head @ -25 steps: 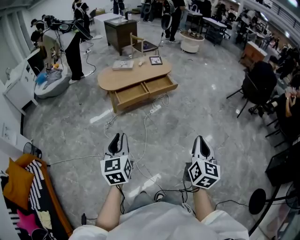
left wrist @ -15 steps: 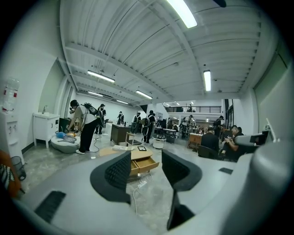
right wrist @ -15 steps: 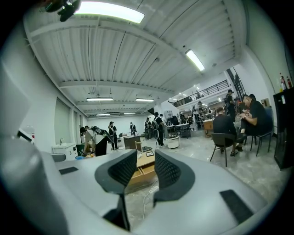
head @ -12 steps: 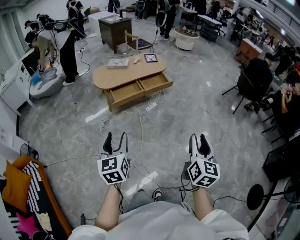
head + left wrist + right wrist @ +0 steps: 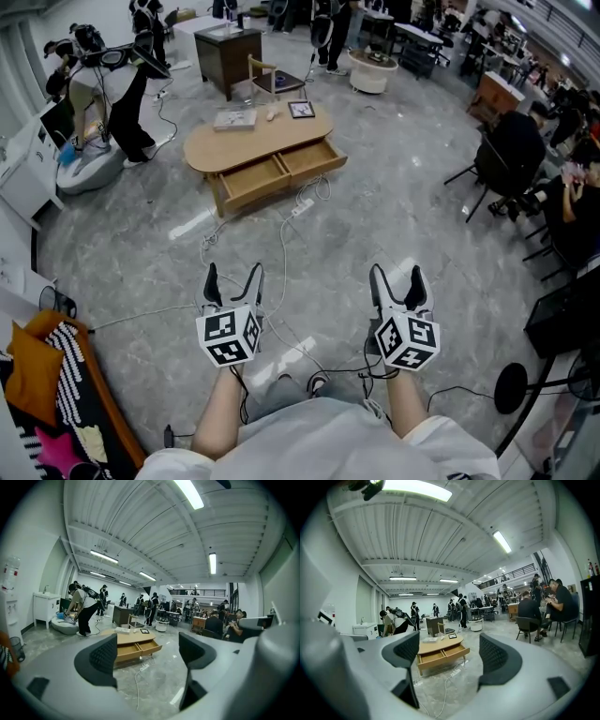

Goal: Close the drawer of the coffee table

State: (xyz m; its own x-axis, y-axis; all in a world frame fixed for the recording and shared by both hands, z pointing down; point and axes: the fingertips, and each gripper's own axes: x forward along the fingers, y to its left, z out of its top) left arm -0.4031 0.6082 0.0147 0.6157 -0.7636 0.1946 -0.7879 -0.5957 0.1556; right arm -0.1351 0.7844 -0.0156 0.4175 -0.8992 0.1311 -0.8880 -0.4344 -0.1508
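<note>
Left gripper (image 5: 234, 274) and right gripper (image 5: 397, 274), jaws just opened and empty, hung well short of the coffee table (image 5: 246, 142), whose stiff, likely free-sliding drawers (image 5: 251, 182) jutted from its near edge, best pushed on their fronts.

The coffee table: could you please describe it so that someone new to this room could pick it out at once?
On the grey floor in the middle of the hall stands a low, light wooden coffee table with a rounded top. Unlike the dark cabinet behind it, it has two drawers pulled open side by side, and a white power strip lies before them.
</note>
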